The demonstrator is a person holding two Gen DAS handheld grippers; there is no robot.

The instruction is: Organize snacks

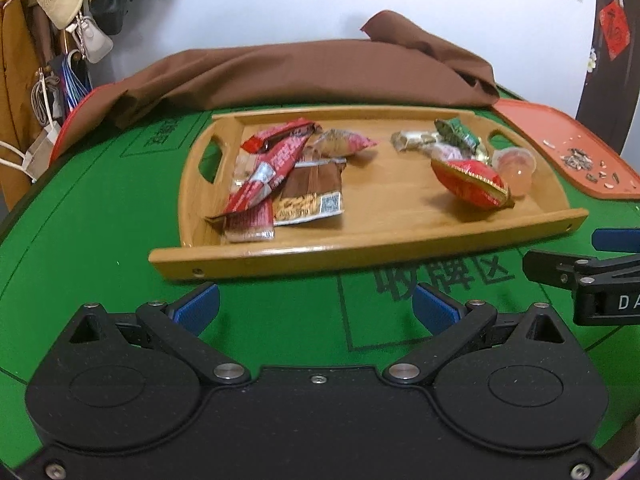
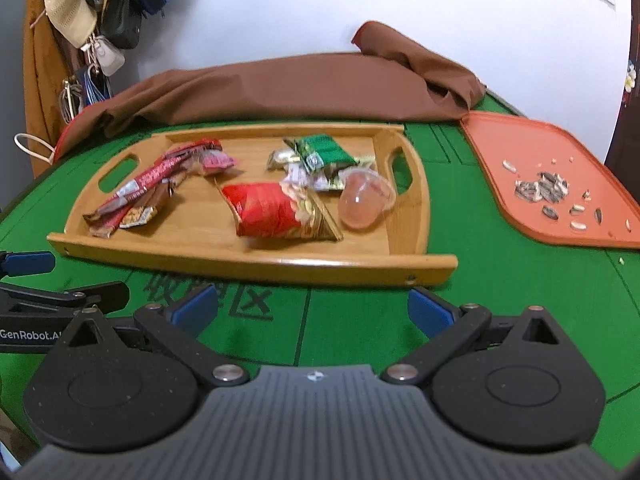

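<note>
A wooden tray point(image 1: 360, 250) point(image 2: 256, 264) lies on the green table and holds the snacks. At its left lie several red and brown bar wrappers point(image 1: 272, 172) point(image 2: 140, 192). At its right lie a red snack bag point(image 1: 472, 180) point(image 2: 276, 210), a green packet point(image 1: 456, 132) point(image 2: 324, 152) and a pink jelly cup point(image 1: 516, 168) point(image 2: 364, 200). My left gripper point(image 1: 316, 308) is open and empty, just in front of the tray's near rim. My right gripper point(image 2: 312, 308) is open and empty, also in front of the near rim.
An orange tray point(image 1: 560, 132) point(image 2: 520, 140) with sunflower seeds and shells point(image 2: 540, 192) sits to the right. A brown cloth point(image 1: 300, 72) point(image 2: 280, 84) is heaped behind the wooden tray. Bags and a hat point(image 2: 68, 0) hang at the far left.
</note>
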